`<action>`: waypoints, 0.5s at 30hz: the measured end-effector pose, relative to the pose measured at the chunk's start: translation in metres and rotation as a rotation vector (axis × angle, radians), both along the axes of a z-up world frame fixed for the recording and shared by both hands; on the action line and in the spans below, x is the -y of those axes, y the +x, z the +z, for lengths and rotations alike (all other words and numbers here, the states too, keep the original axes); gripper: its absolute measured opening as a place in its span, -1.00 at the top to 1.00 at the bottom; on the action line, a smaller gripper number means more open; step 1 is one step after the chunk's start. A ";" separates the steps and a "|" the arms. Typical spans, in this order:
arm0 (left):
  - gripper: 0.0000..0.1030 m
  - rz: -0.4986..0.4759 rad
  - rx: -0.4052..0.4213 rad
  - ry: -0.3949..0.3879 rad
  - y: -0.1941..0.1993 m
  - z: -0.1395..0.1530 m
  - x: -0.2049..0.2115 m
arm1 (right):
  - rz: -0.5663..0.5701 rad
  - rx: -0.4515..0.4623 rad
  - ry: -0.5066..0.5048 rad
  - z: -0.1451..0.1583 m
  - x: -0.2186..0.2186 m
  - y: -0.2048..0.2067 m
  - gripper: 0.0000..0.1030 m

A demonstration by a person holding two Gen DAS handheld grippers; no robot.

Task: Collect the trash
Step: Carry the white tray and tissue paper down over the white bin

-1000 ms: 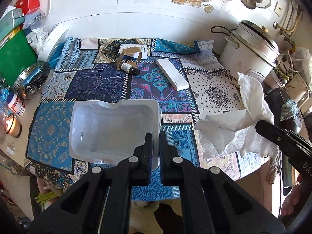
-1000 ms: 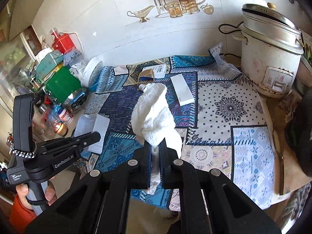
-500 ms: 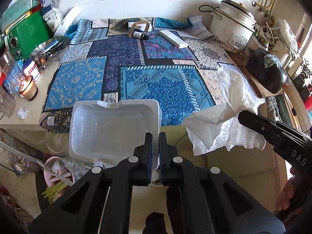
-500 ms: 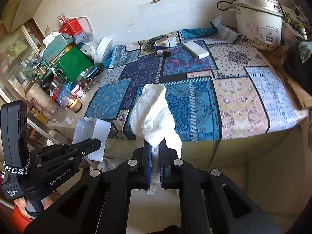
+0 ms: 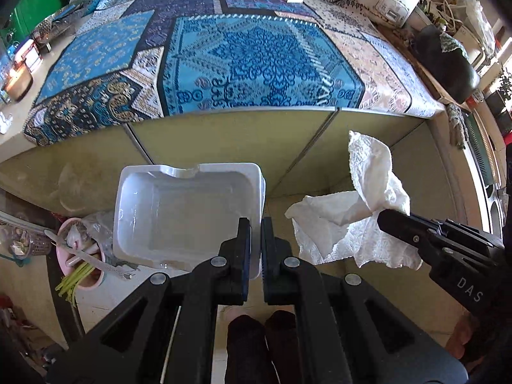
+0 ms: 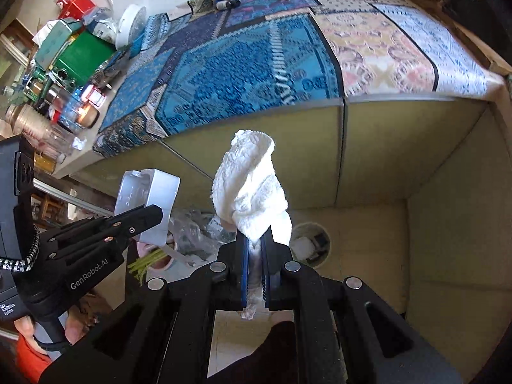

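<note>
tray (image 5: 179, 211) left of paper towel (image 5: 361, 224), below counter (image 5: 256, 64)

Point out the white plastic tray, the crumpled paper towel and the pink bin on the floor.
white plastic tray (image 5: 179, 214), left wrist view, on its inner floor.
crumpled paper towel (image 6: 252, 185), right wrist view, on the bunched middle.
pink bin (image 5: 96, 283), left wrist view, on its front rim.
</note>
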State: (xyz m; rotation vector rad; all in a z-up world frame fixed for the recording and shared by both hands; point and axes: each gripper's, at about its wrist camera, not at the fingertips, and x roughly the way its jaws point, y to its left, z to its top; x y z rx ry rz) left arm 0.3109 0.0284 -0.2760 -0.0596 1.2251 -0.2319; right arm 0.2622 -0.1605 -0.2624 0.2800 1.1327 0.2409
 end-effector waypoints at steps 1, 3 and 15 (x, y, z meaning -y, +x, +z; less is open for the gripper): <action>0.91 0.003 -0.010 0.003 0.001 -0.011 0.003 | -0.004 -0.015 0.001 -0.011 0.005 0.001 0.88; 0.91 0.014 -0.035 0.000 0.004 -0.039 0.008 | -0.005 -0.047 -0.003 -0.038 0.015 0.004 0.88; 0.91 0.115 -0.154 -0.046 0.018 -0.249 0.023 | 0.074 -0.211 -0.002 -0.250 0.026 0.031 0.88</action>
